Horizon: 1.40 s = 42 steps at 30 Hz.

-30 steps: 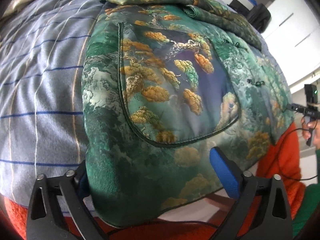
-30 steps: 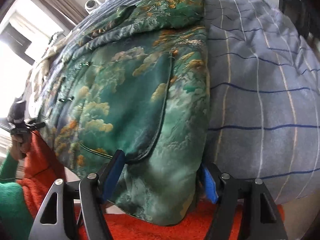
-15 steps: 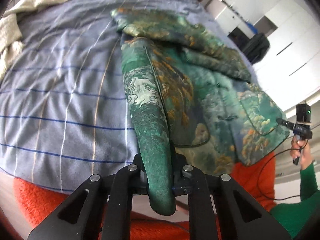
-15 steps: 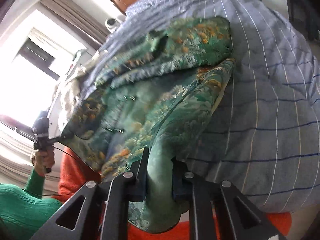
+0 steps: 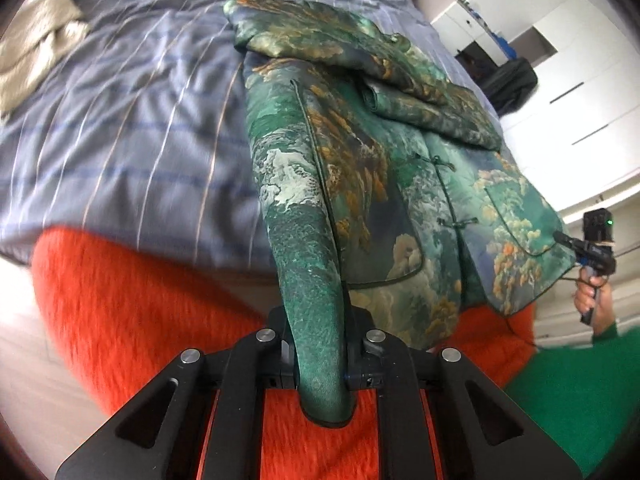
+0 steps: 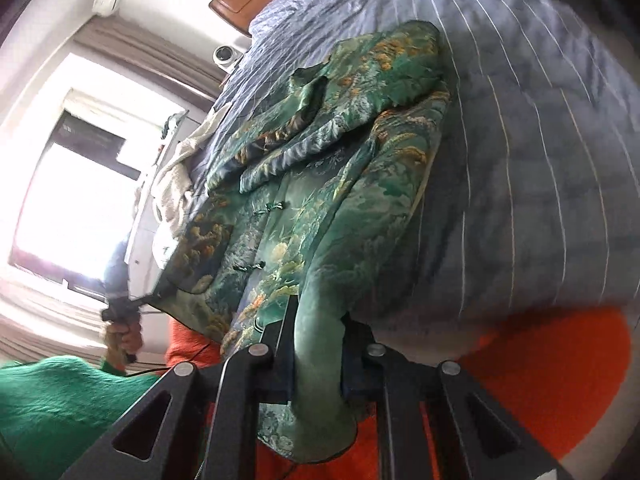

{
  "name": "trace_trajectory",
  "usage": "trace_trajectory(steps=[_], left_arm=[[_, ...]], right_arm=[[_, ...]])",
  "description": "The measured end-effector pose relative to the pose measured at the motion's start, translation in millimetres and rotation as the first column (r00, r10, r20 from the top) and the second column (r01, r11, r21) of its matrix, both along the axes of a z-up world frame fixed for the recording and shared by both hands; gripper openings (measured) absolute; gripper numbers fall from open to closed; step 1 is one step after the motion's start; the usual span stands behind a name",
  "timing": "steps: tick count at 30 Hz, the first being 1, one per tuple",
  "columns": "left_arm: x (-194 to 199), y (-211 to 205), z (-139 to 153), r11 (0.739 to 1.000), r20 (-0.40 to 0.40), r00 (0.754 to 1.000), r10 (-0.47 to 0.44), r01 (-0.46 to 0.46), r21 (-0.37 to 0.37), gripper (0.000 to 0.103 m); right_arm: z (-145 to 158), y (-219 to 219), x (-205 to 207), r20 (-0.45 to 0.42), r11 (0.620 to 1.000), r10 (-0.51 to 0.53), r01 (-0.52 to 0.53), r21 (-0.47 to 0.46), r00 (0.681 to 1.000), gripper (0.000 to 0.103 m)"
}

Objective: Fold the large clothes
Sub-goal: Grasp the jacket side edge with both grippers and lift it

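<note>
Left wrist: jacket (image 5: 320, 320) hiding gripper (image 5: 320, 364) pads

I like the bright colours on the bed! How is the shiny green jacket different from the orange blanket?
The shiny green jacket has trees and clouds woven in; the orange blanket is plain and fuzzy. The jacket lies on top of the striped bedspread; the blanket hangs below the bed's edge. The left gripper and right gripper each pinch the jacket's hem; neither holds the blanket. Both are soft cloth.

Bedspread (image 5: 132, 148) bare beside jacket (image 5: 432, 184) — towel (image 5: 36, 44) far.
</note>
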State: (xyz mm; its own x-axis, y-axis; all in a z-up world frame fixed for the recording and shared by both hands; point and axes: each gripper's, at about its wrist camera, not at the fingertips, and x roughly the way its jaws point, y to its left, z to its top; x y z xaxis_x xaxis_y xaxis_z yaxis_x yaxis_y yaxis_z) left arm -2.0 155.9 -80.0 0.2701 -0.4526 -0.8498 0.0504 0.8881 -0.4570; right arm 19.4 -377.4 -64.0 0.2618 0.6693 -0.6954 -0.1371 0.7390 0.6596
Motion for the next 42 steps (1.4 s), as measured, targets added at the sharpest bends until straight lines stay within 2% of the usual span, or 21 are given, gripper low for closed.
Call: trace_trajectory(steps=[2,4,7,11,14,16,19,22,25,28,30,31,32,33,34,35,36,38,40,42], left_arm=[[1,8,9,0.999,-0.007,1.000,0.010,-0.010,-0.037,0.011],[8,19,24,0.993,-0.009,0.999,0.051,-0.051,-0.105,0.011],[40,35,48,0.970,0.026,0.993,0.116,-0.108,-0.216,0.011],[117,48,65,0.945,0.060,0.982,0.181,-0.157,-0.287,0.011],[181,50,68,0.944,0.099,0.972,0.213,-0.178,-0.277,0.012],[214,51,58,0.940,0.095,0.968,0.233,-0.199,-0.276,0.012],[280,48,26,0.936,0.050,0.961,0.273,-0.253,-0.244,0.013],[314,34,-11,0.947,0.014,0.961,0.277,-0.270,-0.173,0.015],[333,23,-44,0.960,-0.005,0.966,0.259,-0.258,-0.112,0.020],[336,30,-52,0.954,-0.023,0.966,0.256,-0.257,-0.154,0.023],[332,41,-45,0.938,-0.041,0.966,0.254,-0.256,-0.234,0.030],[330,45,-40,0.931,-0.038,0.968,0.250,-0.251,-0.264,0.038],[326,51,-30,0.925,-0.018,0.967,0.254,-0.248,-0.288,0.050],[322,55,-22,0.923,0.008,0.964,0.266,-0.252,-0.292,0.061],[316,62,-9,0.922,0.055,0.955,0.292,-0.266,-0.280,0.085],[308,70,4,0.921,0.113,0.939,0.324,-0.286,-0.264,0.097],[305,75,9,0.921,0.141,0.933,0.332,-0.289,-0.262,0.097],[299,82,14,0.927,0.158,0.937,0.311,-0.263,-0.266,0.097],[294,81,10,0.945,0.161,0.948,0.275,-0.235,-0.229,0.098],[289,68,-1,0.972,0.162,0.968,0.191,-0.164,-0.166,0.098]], right_arm=[[2,-5,-8,-0.020,0.998,-0.017,0.018,0.054,1.000,0.015],[13,-8,-7,-0.011,0.994,-0.034,0.035,0.106,0.999,0.015],[27,-11,16,0.025,0.986,-0.063,0.058,0.159,0.998,0.015],[47,-13,83,0.085,0.974,-0.104,0.085,0.209,0.991,0.015],[57,-12,142,0.128,0.970,-0.132,0.102,0.220,0.983,0.015],[55,-13,188,0.143,0.966,-0.171,0.138,0.219,0.975,0.015],[27,-23,249,0.101,0.953,-0.234,0.208,0.222,0.967,0.015],[-20,-26,299,0.012,0.944,-0.273,0.265,0.199,0.962,0.015],[-72,-30,320,-0.098,0.922,-0.321,0.335,0.196,0.942,0.016],[-105,-40,319,-0.187,0.861,-0.371,0.413,0.296,0.909,0.018],[-113,-45,319,-0.235,0.822,-0.375,0.439,0.364,0.897,0.023],[-114,-48,319,-0.261,0.804,-0.369,0.448,0.391,0.892,0.025],[-113,-50,317,-0.276,0.793,-0.364,0.451,0.410,0.890,0.035],[-110,-52,316,-0.290,0.777,-0.360,0.457,0.433,0.887,0.051],[-106,-56,317,-0.296,0.759,-0.365,0.466,0.454,0.883,0.060],[-99,-61,316,-0.287,0.741,-0.380,0.475,0.474,0.879,0.077],[-89,-66,315,-0.264,0.734,-0.403,0.482,0.479,0.876,0.087],[-69,-73,312,-0.198,0.756,-0.449,0.489,0.436,0.871,0.087],[-51,-73,311,-0.103,0.822,-0.452,0.458,0.339,0.886,0.087],[-36,-62,310,0.002,0.898,-0.402,0.393,0.195,0.916,0.087]])
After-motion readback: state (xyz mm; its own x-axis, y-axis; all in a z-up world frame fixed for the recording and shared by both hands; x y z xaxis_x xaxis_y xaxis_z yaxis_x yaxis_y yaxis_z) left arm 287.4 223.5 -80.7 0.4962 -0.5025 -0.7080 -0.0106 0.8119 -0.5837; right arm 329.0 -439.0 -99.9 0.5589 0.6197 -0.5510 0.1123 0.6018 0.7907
